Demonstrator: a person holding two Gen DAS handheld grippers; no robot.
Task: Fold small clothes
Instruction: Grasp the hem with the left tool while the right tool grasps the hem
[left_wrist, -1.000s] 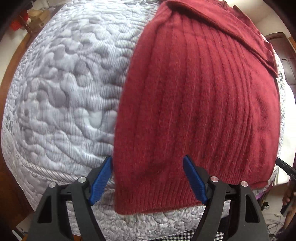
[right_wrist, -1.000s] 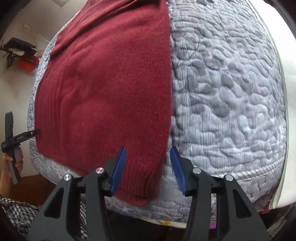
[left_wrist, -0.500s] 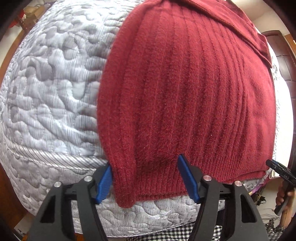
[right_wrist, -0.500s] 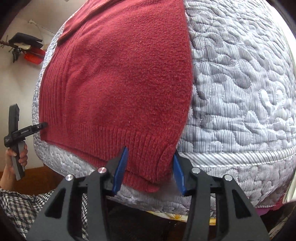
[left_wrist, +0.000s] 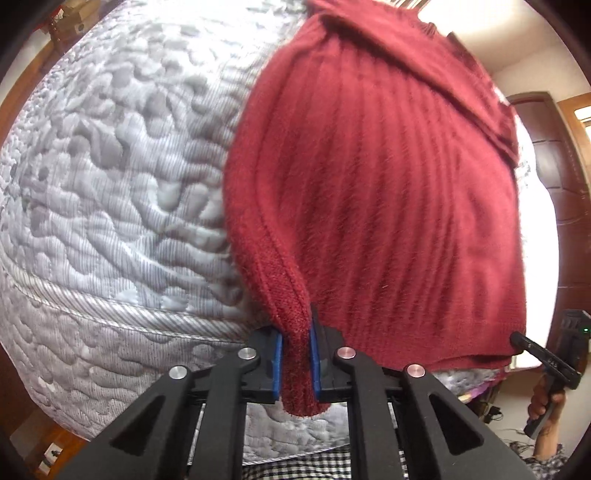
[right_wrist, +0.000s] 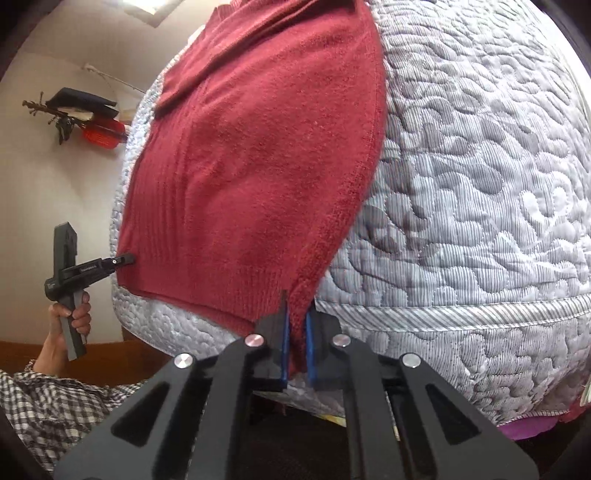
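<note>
Both tongs, left tongs (left_wrist: 295, 354) and right tongs (right_wrist: 295, 343), pinch the red sweater's (left_wrist: 388, 184) hem corners at the bed's (left_wrist: 110, 184) near edge; its length runs away toward the far edge.

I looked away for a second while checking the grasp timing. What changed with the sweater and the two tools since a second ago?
Both tools closed: the left tool now pinches the red sweater at its near left hem corner, the right tool at its near right corner. Both corners are bunched and slightly lifted. The rest lies flat on the quilted mattress as before.
</note>
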